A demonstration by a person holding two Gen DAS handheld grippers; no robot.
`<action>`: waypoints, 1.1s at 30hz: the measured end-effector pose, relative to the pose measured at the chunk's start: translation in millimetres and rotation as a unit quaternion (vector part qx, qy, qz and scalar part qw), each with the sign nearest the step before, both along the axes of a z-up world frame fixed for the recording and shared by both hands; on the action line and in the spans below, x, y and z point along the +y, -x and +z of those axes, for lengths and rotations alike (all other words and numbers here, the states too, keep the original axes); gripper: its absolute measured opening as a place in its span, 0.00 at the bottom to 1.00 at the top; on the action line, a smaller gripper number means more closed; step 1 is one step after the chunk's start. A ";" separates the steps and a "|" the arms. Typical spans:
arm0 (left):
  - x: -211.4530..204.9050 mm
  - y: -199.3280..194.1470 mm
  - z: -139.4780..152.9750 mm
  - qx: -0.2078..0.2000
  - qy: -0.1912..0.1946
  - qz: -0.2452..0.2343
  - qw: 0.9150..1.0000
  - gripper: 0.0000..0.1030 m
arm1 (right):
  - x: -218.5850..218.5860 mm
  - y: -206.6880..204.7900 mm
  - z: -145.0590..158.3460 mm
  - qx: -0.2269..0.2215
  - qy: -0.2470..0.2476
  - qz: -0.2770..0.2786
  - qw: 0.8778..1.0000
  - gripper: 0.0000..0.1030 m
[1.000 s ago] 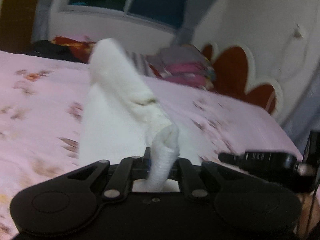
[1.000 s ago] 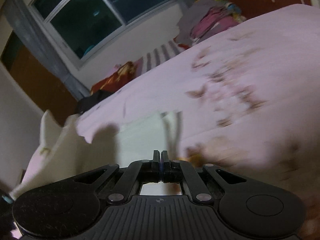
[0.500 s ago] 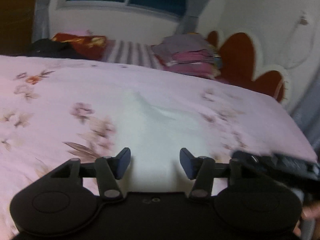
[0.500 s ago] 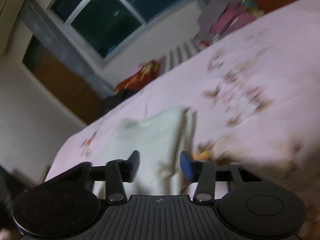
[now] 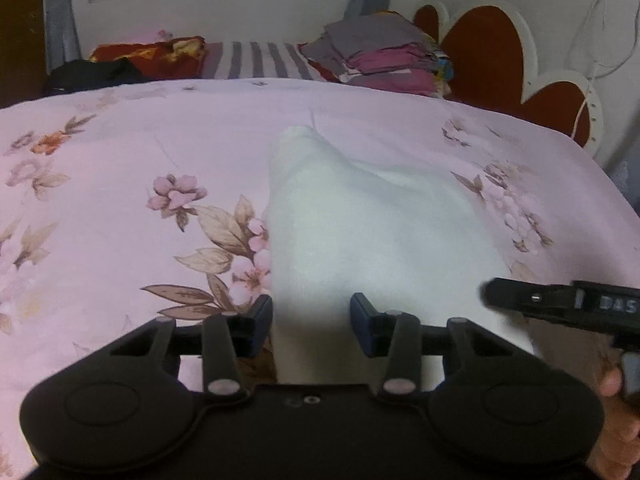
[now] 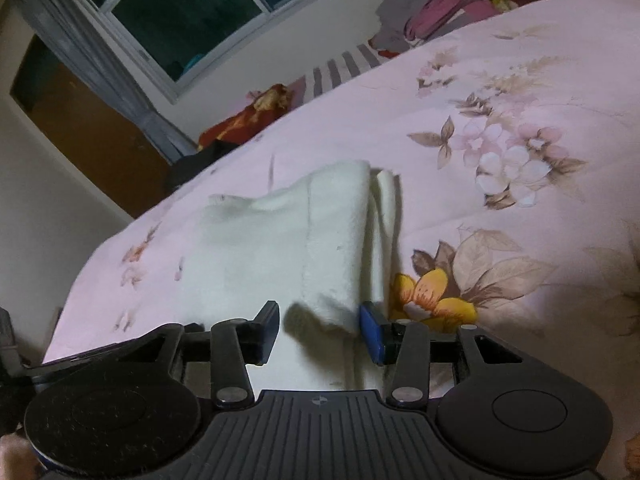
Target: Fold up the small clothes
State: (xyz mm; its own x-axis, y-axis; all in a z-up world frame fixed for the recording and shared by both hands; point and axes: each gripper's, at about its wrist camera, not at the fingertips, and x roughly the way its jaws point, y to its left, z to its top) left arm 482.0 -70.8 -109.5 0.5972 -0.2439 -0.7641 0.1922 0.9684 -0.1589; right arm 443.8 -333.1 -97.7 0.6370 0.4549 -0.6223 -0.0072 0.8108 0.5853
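A small white garment (image 5: 360,224) lies flat on the pink floral bedspread (image 5: 120,168), partly folded, with one side turned over itself. My left gripper (image 5: 311,326) is open and empty just above the garment's near edge. My right gripper (image 6: 318,330) is open and empty over the near end of the folded strip of the same garment (image 6: 280,240). The right gripper's body shows at the right edge of the left wrist view (image 5: 568,304).
A stack of folded clothes (image 5: 384,56) and a striped pillow (image 5: 256,60) sit at the head of the bed. A red cloth (image 5: 148,56) and a dark cloth (image 5: 92,74) lie at the far left. The headboard (image 5: 492,52) and the window (image 6: 180,12) are behind.
Both grippers were shut on the white garment and held it up; they have opened and let it go. The garment now lies flat on the bed.
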 end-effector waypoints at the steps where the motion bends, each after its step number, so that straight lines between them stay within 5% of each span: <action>1: 2.2 -0.5 -0.7 0.000 0.004 0.000 1.000 0.42 | 4.2 -0.6 0.2 -0.001 0.004 0.003 1.000 0.43; 4: 7.0 -0.2 1.1 -0.017 0.007 -0.001 1.000 0.41 | 16.2 -4.4 1.0 -0.007 0.022 0.013 1.000 0.37; 6: 7.0 4.9 7.0 -0.050 0.008 -0.010 0.999 0.39 | 23.3 -5.8 1.5 -0.009 0.042 0.015 0.999 0.13; 9: 1.4 4.2 9.5 -0.051 0.018 -0.044 0.998 0.37 | 25.9 -2.1 6.3 -0.016 0.056 0.015 0.998 0.13; 18: -29.8 4.0 2.1 -0.026 -0.063 -0.093 0.993 0.38 | 11.4 9.2 -3.5 0.002 0.039 0.000 0.999 0.13; 20: -21.3 1.4 10.2 -0.022 -0.041 -0.086 0.995 0.38 | 7.9 7.2 4.1 -0.008 0.029 -0.017 0.999 0.17; 22: -11.1 -2.9 23.2 -0.042 -0.003 -0.080 0.996 0.40 | 1.1 8.3 17.8 -0.034 0.042 -0.042 0.998 0.34; 28: -19.2 -47.9 22.3 -0.056 0.010 -0.095 0.994 0.38 | -6.1 -39.2 23.1 -0.032 0.048 -0.027 0.998 0.34; 29: -21.8 -55.8 16.3 -0.042 0.013 -0.103 0.994 0.38 | -1.7 -48.3 20.5 -0.026 0.063 -0.010 0.998 0.28; 30: -25.7 -62.3 7.4 -0.018 0.012 -0.112 0.993 0.38 | 4.7 -58.2 15.0 -0.013 0.087 0.010 0.996 0.02; 33: -28.0 -69.7 -9.8 0.012 0.039 -0.127 0.991 0.41 | 7.4 -73.3 -5.5 0.015 0.144 0.015 0.989 0.00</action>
